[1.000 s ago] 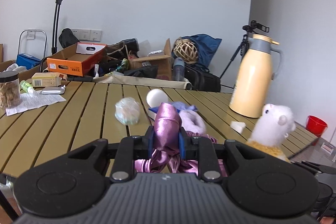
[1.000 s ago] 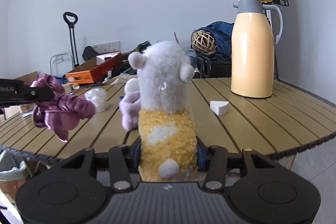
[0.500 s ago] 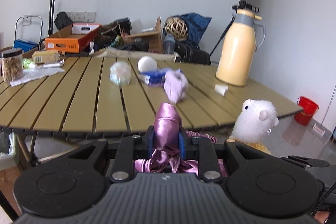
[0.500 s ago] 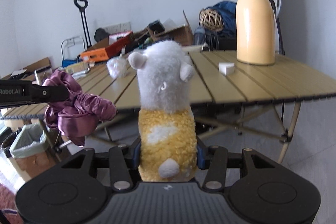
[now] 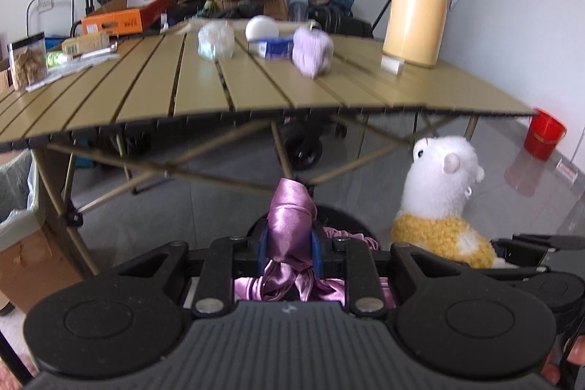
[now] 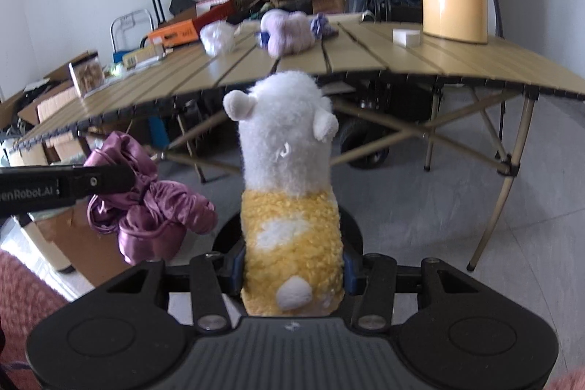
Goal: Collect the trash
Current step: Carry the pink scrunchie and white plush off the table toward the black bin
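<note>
The left gripper has its jaws clamped tight on a bunched purple satin cloth, held off the front edge of the slatted tabletop. Beside it, the right gripper has its jaws pressed against the yellow body of a white plush toy, upright. A lilac plush, a crumpled wrapper and a yellow thermos jug sit on the tabletop.
</note>
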`<act>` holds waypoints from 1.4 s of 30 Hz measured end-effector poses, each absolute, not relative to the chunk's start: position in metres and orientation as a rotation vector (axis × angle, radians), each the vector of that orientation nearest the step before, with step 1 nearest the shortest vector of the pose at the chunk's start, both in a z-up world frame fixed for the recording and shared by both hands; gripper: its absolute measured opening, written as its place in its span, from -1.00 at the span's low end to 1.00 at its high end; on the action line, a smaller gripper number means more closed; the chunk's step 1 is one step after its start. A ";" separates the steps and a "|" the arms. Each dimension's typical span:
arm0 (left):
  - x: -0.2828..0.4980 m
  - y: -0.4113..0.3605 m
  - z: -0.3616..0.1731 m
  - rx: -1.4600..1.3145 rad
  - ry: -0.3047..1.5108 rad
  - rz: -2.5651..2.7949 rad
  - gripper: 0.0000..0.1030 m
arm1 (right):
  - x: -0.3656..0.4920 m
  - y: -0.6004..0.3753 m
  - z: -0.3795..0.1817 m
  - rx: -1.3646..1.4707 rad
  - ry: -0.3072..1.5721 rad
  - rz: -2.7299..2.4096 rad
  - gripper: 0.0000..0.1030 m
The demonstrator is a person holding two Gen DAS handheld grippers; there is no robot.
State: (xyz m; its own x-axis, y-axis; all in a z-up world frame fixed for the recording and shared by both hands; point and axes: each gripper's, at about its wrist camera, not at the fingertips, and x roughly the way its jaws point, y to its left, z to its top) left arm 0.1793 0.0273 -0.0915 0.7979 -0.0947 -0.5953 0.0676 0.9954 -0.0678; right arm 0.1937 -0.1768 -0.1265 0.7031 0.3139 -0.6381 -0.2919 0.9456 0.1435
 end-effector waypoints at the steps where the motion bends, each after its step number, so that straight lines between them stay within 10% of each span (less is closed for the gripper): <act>1: 0.179 0.028 -0.095 -0.041 0.653 -0.082 -0.55 | 0.193 -0.175 -0.128 0.030 0.725 0.337 -0.09; 42: 0.209 0.039 -0.168 -0.018 0.986 0.050 -0.55 | 0.213 -0.171 -0.189 0.026 0.995 0.208 -0.09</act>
